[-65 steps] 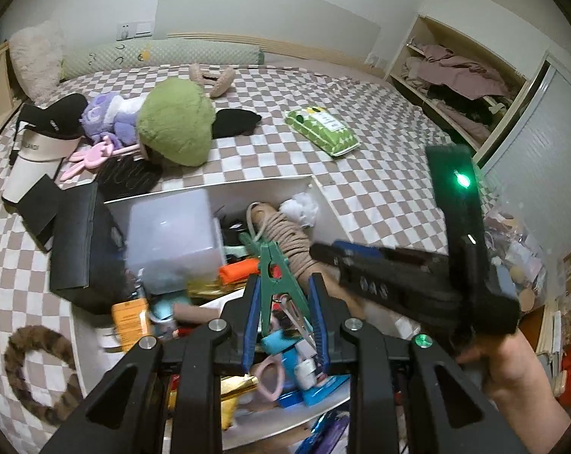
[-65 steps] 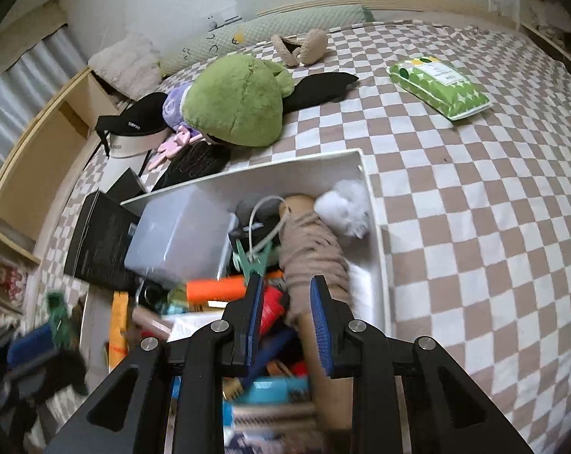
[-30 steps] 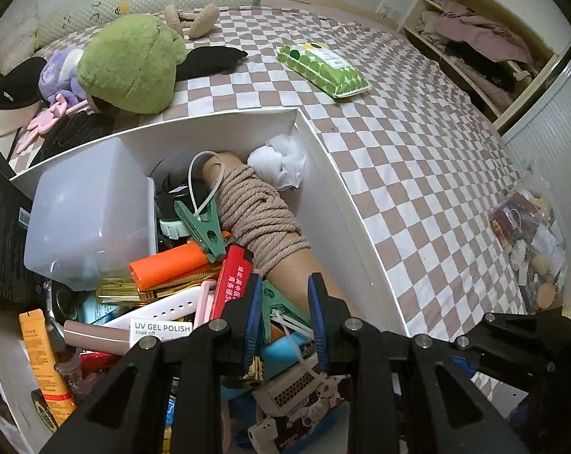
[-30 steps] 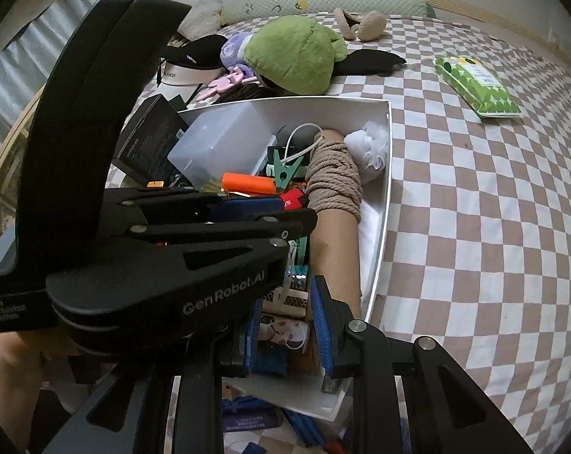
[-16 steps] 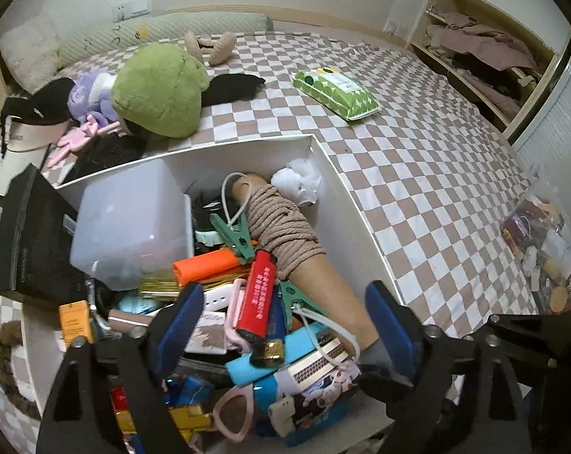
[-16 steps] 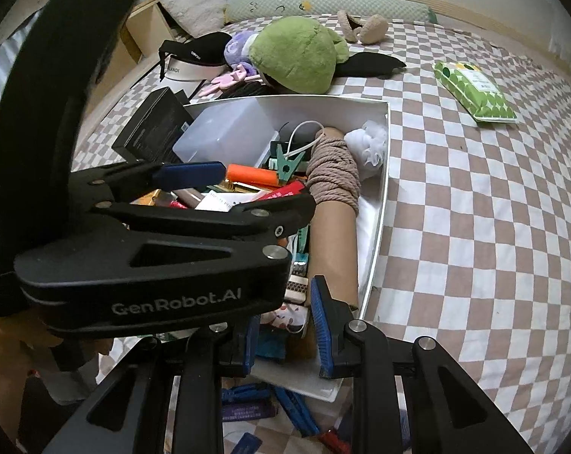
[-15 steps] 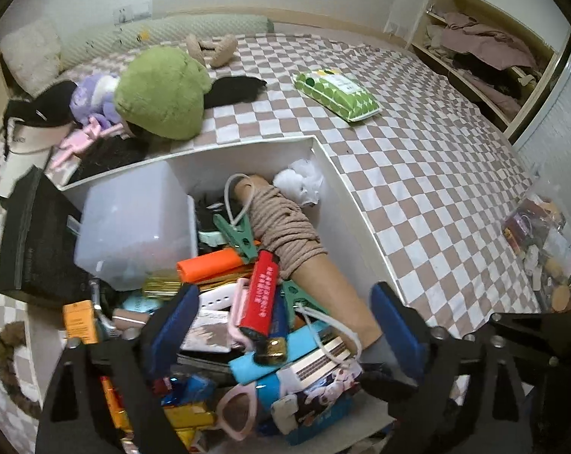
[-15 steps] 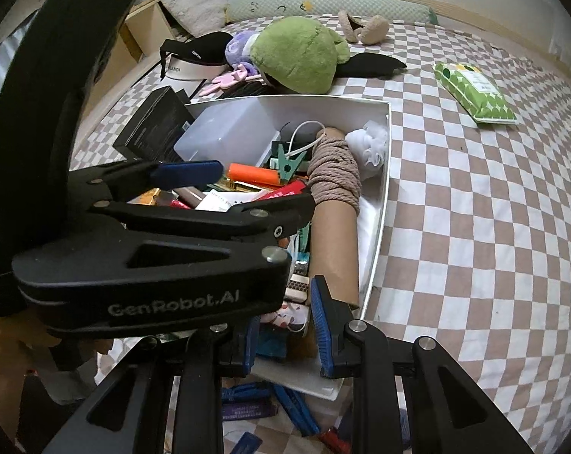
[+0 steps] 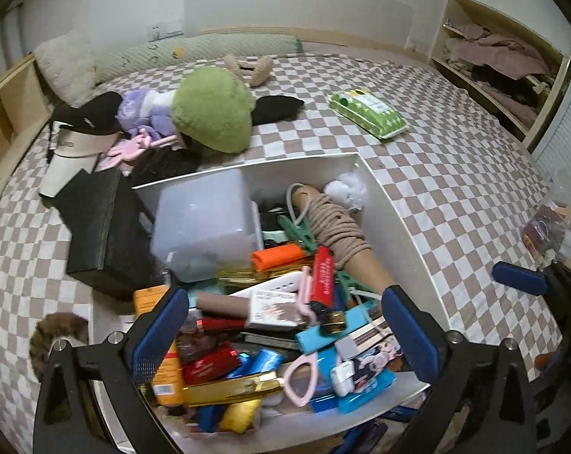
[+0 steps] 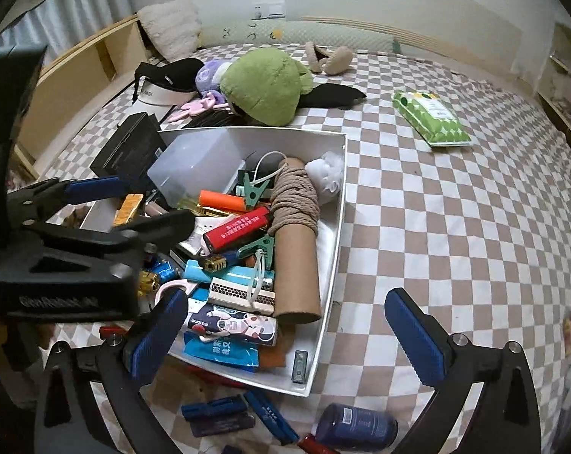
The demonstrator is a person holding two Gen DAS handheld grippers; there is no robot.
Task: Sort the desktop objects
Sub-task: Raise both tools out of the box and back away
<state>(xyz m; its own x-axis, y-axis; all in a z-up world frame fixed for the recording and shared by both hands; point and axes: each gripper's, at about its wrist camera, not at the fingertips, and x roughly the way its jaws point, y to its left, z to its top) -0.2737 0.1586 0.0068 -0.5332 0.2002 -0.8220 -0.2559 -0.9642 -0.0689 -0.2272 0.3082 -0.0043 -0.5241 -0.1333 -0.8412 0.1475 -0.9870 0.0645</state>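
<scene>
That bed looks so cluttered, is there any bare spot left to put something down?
Yes: the checkered bedspread lies bare right of the white bin, below the green wipes pack. The bin is packed full. Plush toys, caps and a black box crowd its far and left sides; small items lie before it.

The left gripper point(image 10: 156, 202) has "GenRobot.AI" in pale letters on its black body (blurred, just legible). A red tube point(image 10: 237, 228) in the box point(image 10: 332, 227) bears white Chinese characters, too small to read. A printed pouch point(image 10: 232, 323) shows a short lowercase word I cannot make out for certain. The blue packet point(image 10: 221, 350) below it carries white Chinese characters, also unreadable. The black cap point(image 10: 171, 72) and white visor point(image 10: 160, 94) have small lettering that cannot be read.
</scene>
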